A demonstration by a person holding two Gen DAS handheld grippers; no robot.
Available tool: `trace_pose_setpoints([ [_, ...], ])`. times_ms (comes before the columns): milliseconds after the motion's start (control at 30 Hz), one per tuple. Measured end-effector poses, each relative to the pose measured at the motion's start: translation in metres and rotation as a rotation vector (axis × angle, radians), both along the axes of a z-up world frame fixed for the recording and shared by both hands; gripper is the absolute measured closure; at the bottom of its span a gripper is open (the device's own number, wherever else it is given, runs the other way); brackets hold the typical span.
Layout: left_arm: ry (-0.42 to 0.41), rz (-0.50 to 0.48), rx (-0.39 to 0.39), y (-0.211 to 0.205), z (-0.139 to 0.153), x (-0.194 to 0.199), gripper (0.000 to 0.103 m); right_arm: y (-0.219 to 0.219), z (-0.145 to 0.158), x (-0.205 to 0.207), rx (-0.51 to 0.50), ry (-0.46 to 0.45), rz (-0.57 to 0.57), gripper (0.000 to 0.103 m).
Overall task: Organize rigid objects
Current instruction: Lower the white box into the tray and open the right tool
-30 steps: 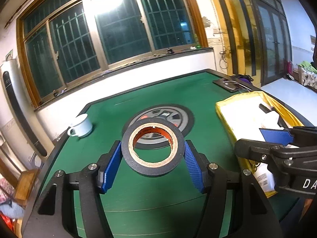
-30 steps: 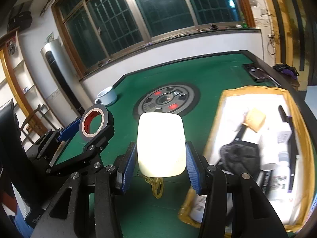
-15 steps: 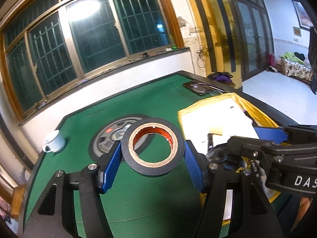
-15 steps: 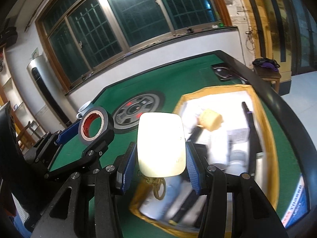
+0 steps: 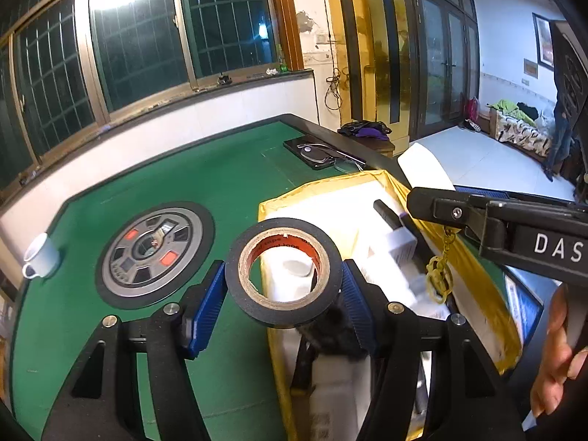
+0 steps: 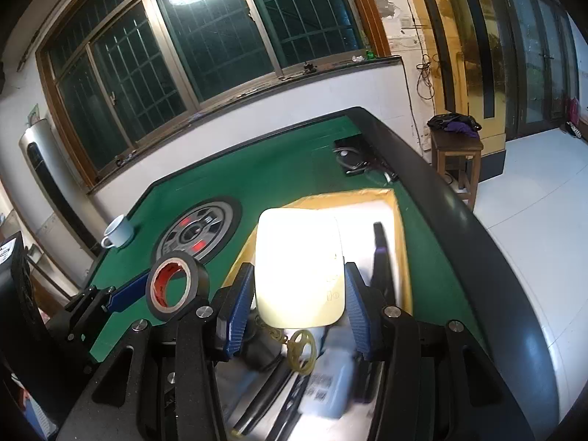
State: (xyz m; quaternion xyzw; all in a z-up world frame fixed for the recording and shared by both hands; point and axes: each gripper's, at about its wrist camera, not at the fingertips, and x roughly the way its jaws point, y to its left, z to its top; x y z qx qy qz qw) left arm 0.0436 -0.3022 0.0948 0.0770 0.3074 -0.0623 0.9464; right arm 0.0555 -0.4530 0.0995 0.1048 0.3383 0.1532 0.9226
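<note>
Tape roll [image 5: 283,270] clenched in left jaws, white card [image 6: 299,270] in right, both over yellow tray [image 5: 474,275]; next, lower and release.

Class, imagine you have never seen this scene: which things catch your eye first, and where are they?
First, the black tape roll clamped in the left gripper, and the glowing white card held in the right gripper. Both hang above the yellow tray of oddments, on the right side of the green table.
</note>
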Motion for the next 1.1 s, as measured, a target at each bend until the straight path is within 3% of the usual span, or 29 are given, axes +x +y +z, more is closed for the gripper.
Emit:
trace_pose_setpoints([
  [333,0.098,-0.003,-0.043,-0.016,-0.020,0.031,0.042,0.004,-0.002,0.054,-0.089,0.065,-0.016,0.060],
  [733,0.098,-0.016,-0.012,-0.025,-0.026,0.029,0.042,0.015,-0.030,0.089,-0.180,0.193,0.023,0.060],
  [1100,0.103,-0.028,-0.002,-0.025,-0.027,0.032,0.042,0.022,-0.041,0.098,-0.225,0.234,0.028,0.060],
])
